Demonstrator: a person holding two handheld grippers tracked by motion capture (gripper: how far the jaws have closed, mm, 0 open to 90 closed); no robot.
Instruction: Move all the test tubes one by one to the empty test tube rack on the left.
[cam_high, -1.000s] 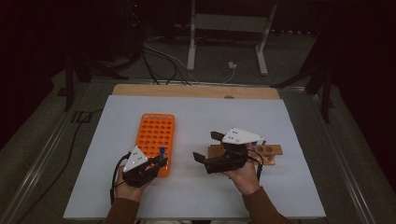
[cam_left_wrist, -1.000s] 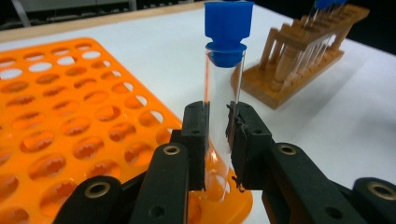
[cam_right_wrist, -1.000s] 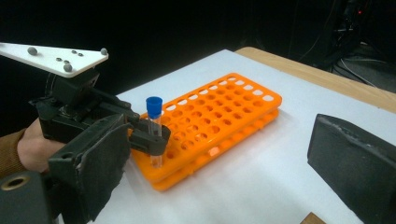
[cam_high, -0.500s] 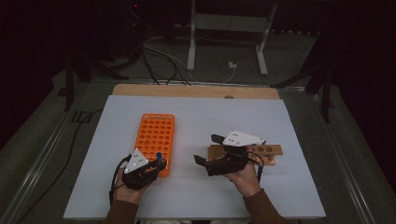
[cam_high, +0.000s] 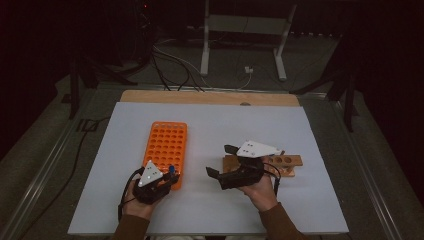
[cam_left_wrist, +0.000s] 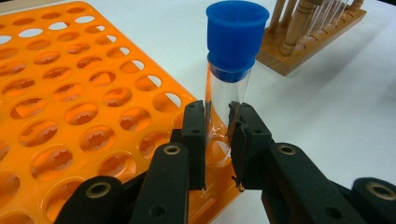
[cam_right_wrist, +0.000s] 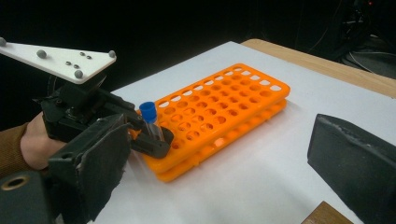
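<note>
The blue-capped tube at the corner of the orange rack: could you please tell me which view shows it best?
The left gripper view: the blue-capped tube stands close and sharp, upright, clamped between the left tool jaws at the orange rack corner. The right gripper view shows it smaller, from the side. The high view gives just a blue dot.
</note>
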